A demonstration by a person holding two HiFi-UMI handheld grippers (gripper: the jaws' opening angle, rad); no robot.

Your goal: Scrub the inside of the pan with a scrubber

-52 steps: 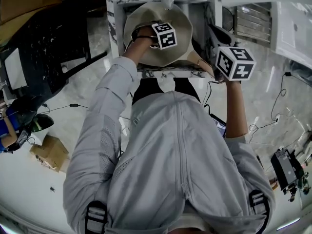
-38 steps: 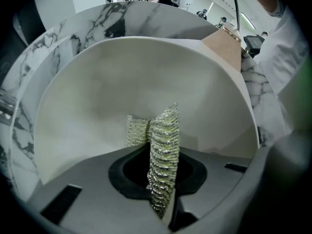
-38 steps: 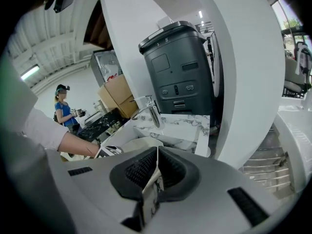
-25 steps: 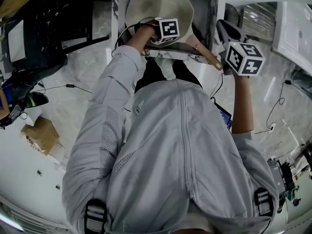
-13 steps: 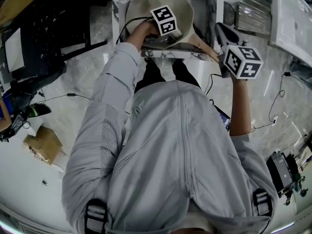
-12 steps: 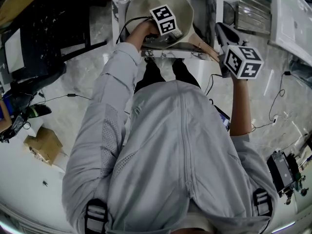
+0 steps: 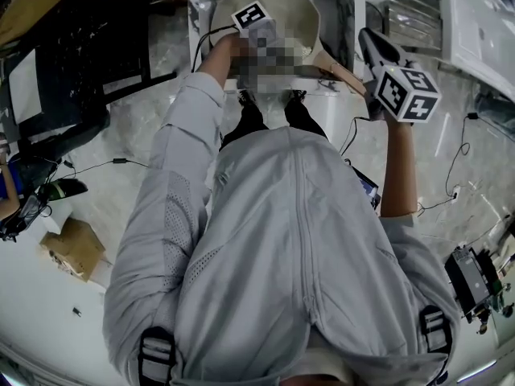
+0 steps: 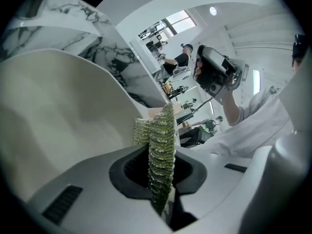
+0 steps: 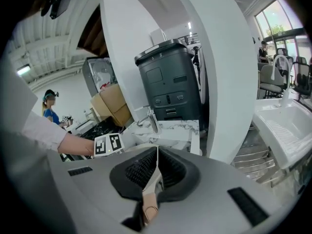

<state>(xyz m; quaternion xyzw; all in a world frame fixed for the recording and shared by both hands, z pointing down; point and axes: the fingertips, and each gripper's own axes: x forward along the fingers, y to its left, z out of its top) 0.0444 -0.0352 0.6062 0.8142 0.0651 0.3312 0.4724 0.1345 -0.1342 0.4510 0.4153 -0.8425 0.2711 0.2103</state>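
Observation:
A cream pan (image 7: 283,8) sits tilted over the marble counter (image 7: 346,10) at the top of the head view. Inside it is my left gripper (image 7: 251,16), shut on a green-gold mesh scrubber (image 8: 162,145). In the left gripper view the scrubber stands between the jaws of my left gripper (image 8: 161,172), close to the pan's inner wall (image 8: 63,106); contact is hidden. My right gripper (image 7: 388,64) is to the right of the pan. Seen in its own view, my right gripper (image 9: 156,172) is shut on the pan's thin tan handle (image 9: 151,191), which also shows as the handle (image 7: 342,75) in the head view.
A chrome tap (image 9: 151,120) rises from the marble counter (image 9: 170,130) behind the pan. A dark grey bin (image 9: 170,84) stands beyond it. A white sink (image 9: 287,126) and a metal rack (image 7: 414,22) are to the right. Cables (image 7: 451,191) trail on the floor.
My left gripper has slid with the scrubber farther from me and to the left across the pan. The right gripper has kept its hold on the handle, nearly still.

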